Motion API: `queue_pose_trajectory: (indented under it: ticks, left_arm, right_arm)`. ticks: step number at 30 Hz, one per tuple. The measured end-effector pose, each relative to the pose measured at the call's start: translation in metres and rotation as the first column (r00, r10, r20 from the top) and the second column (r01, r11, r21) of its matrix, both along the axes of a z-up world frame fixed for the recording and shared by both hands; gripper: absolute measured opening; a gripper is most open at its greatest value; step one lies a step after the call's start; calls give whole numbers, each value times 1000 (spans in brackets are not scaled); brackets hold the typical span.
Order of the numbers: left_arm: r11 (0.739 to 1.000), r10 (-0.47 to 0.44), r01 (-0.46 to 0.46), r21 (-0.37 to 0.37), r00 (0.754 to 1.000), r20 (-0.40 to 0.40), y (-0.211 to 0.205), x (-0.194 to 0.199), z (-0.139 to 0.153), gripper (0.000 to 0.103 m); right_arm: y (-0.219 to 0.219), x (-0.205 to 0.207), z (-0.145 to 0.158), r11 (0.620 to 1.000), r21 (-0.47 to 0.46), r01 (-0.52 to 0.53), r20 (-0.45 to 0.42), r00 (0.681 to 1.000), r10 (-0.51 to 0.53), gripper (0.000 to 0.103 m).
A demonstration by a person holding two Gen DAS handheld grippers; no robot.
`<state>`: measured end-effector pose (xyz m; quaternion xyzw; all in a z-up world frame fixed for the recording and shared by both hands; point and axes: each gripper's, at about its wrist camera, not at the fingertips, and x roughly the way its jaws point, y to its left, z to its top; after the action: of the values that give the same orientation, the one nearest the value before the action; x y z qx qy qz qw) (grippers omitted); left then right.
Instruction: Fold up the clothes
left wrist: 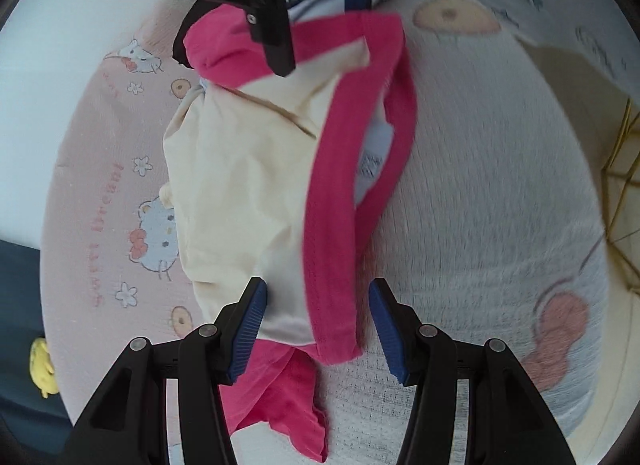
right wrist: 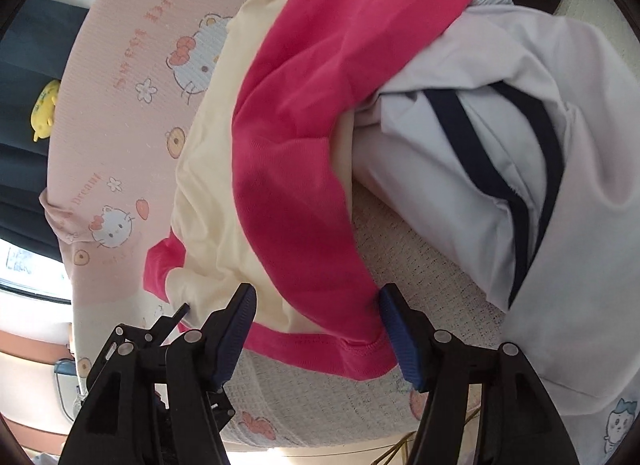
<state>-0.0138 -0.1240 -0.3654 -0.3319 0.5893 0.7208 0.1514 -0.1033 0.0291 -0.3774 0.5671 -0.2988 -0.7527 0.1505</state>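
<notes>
On the bed (left wrist: pixel 480 193) lies one cream-and-pink shirt (left wrist: pixel 240 169), beside one white garment (right wrist: pixel 500 137). Two claws, left (left wrist: pixel 316 325) and right (right wrist: pixel 318 329), stand open astride its pink hem, gripping nothing.

Left hand-held gripper (left wrist: pixel 316 329) angled downward, jaws partly apart, blue pads (left wrist: pixel 248 329) clear of contact on the right side, the left pad brushing cloth. Right hand-held gripper (right wrist: pixel 318 331) likewise tilted down, jaws spread wide, pads (right wrist: pixel 236 333) not pressing on anything. In the left wrist view, right hand-held gripper at the top edge, black body and one blue finger showing.
</notes>
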Motion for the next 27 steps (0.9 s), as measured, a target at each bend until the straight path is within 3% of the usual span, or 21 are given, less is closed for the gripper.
queue_pose_trajectory:
  ticks: [8, 13, 19, 27]
  left_arm:
    - [994, -28, 14, -113, 992, -125, -4, -7, -19, 50]
    - [988, -107, 90, -125, 985, -134, -2, 4, -15, 51]
    - [976, -124, 83, -200, 972, -199, -1, -14, -37, 53]
    - [990, 53, -84, -117, 967, -248, 17, -47, -30, 60]
  right_arm:
    - [-2, 2, -5, 1000, 19, 14, 3, 1000, -14, 63]
    - [5, 12, -17, 1000, -24, 15, 34, 999, -14, 63]
    - [6, 11, -27, 996, -71, 55, 48, 998, -51, 68]
    - [5, 0, -26, 990, -85, 111, -14, 994, -112, 68]
